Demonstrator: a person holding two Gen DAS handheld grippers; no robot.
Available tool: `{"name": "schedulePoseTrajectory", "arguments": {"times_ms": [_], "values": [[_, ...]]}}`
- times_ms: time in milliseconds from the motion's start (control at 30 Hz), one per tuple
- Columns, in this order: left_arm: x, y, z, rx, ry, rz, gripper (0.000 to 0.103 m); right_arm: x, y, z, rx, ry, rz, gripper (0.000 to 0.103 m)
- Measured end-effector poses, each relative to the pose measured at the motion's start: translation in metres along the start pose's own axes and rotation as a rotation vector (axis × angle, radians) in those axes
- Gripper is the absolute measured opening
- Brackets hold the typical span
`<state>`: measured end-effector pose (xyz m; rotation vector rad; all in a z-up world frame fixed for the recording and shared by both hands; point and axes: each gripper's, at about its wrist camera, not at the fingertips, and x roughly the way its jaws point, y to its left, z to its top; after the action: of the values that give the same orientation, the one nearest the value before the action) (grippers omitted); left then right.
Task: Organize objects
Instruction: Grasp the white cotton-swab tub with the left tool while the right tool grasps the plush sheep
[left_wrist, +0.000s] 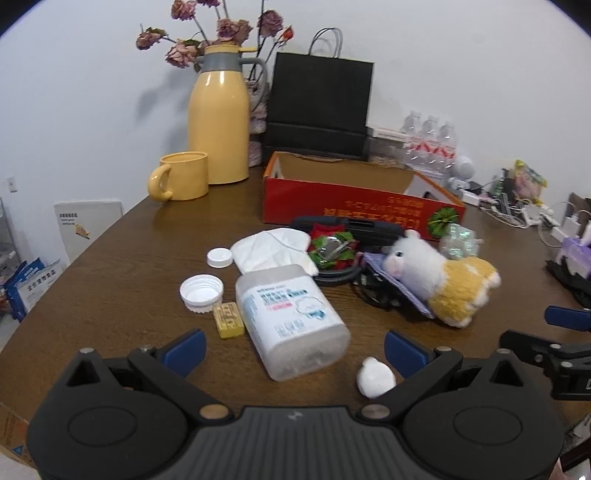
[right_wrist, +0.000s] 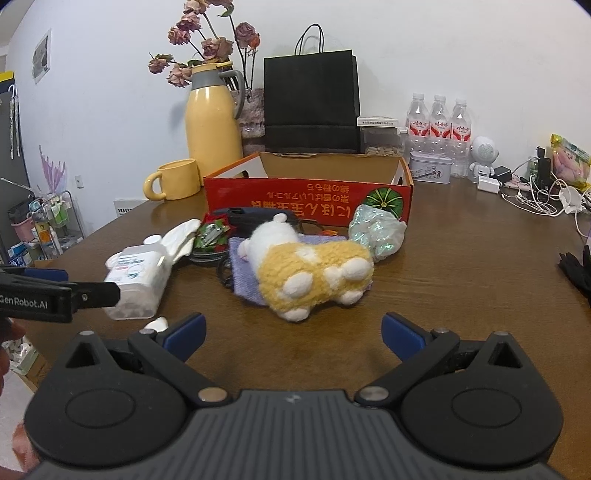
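A clear plastic jar (left_wrist: 291, 321) lies on its side on the brown table (left_wrist: 129, 266), right in front of my open left gripper (left_wrist: 293, 349). Beside the jar are its white lid (left_wrist: 201, 291), a smaller white cap (left_wrist: 219, 257), a yellow packet (left_wrist: 229, 319) and a white wad (left_wrist: 375, 376). A yellow and white plush toy (right_wrist: 314, 269) lies on a purple cloth (right_wrist: 243, 273), just ahead of my open right gripper (right_wrist: 293, 332). Behind them stands an open red cardboard box (right_wrist: 306, 199). Both grippers hold nothing.
A yellow jug (left_wrist: 218, 122), yellow mug (left_wrist: 183, 176) and black paper bag (left_wrist: 319, 103) stand at the back. White tissue (left_wrist: 273, 247), red-green wrapping (left_wrist: 332, 251), a shiny bag (right_wrist: 376, 232), water bottles (right_wrist: 439, 125), cables (right_wrist: 535, 195) and black gloves (right_wrist: 576, 269) also lie on the table.
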<state>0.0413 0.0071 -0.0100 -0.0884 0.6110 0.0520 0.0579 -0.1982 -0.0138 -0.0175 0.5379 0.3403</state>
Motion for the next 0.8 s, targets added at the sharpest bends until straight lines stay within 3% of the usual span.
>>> {"name": "schedulePoseTrajectory", "arguments": {"times_ms": [367,533,667,800], "values": [[0.047,-0.004,0.017,-0.061,0.093,0.089,0.102,0.053,-0.029,0.025,-0.054,0.029,0.042,0.103],[0.069,-0.006,0.02,-0.106,0.145,0.126,0.098,0.077,-0.033,0.034,-0.084,0.069,0.108,0.103],[0.075,-0.007,0.023,-0.126,0.142,0.172,0.097,0.093,-0.033,0.036,-0.093,0.096,0.14,0.103],[0.074,-0.008,0.023,-0.144,0.132,0.201,0.087,0.102,-0.037,0.036,-0.067,0.116,0.154,0.103]]}}
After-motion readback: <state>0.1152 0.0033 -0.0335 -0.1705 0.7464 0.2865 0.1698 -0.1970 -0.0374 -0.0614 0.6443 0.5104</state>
